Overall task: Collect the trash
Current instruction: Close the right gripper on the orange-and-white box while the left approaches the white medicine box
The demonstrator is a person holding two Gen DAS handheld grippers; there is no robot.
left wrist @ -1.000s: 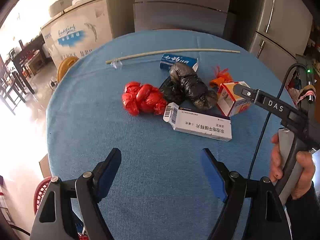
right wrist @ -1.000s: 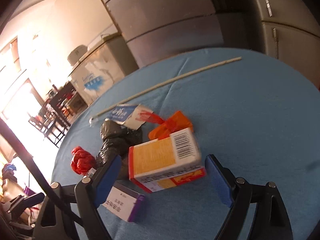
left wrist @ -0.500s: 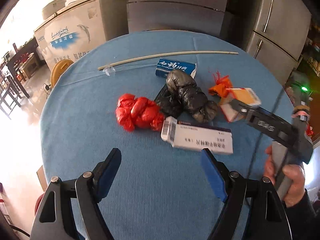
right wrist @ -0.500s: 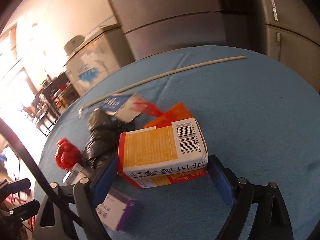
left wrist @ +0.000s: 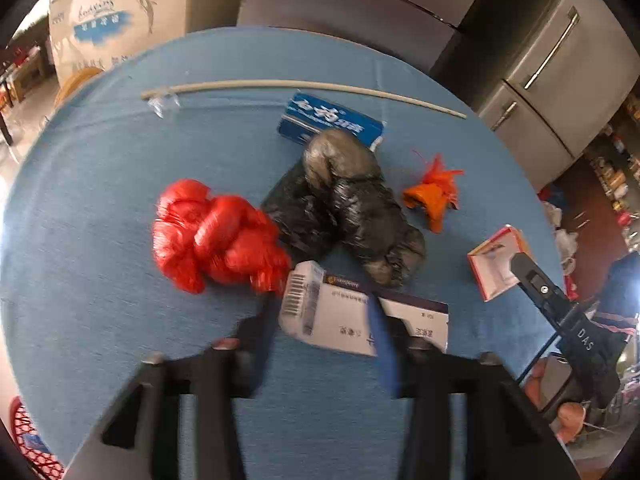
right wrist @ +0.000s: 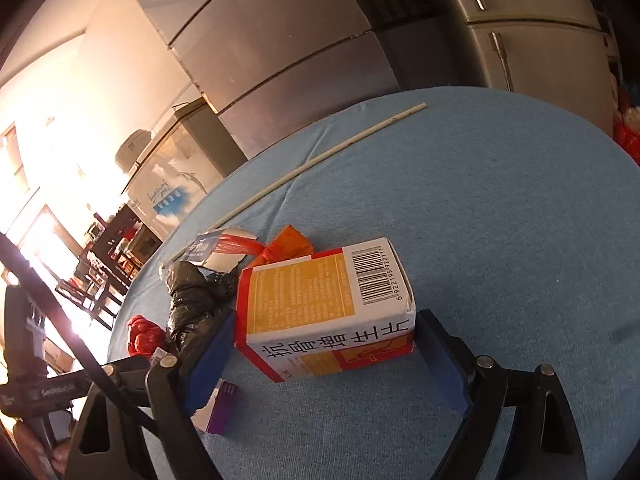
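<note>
Trash lies on a round blue table (left wrist: 100, 280). My left gripper (left wrist: 324, 328) is closing around the near end of a white and purple medicine box (left wrist: 360, 318); its blurred jaws stand a box-width apart. Behind it lie a red plastic bag (left wrist: 212, 236), a black plastic bag (left wrist: 352, 196), an orange bag (left wrist: 434, 196) and a blue toothpaste box (left wrist: 328, 118). My right gripper (right wrist: 324, 344) is shut on an orange and white carton (right wrist: 324, 308), lifted off the table; it also shows in the left wrist view (left wrist: 498, 260).
A long thin white stick (left wrist: 300, 86) lies across the far side of the table. Grey fridges (left wrist: 560, 60) and a white chest freezer (left wrist: 112, 20) stand behind. A red basket (left wrist: 28, 444) sits on the floor at the near left.
My right gripper has closed on the orange and white carton and raised it to the right. My left gripper has moved forward to the white and purple box and its jaws have narrowed.
</note>
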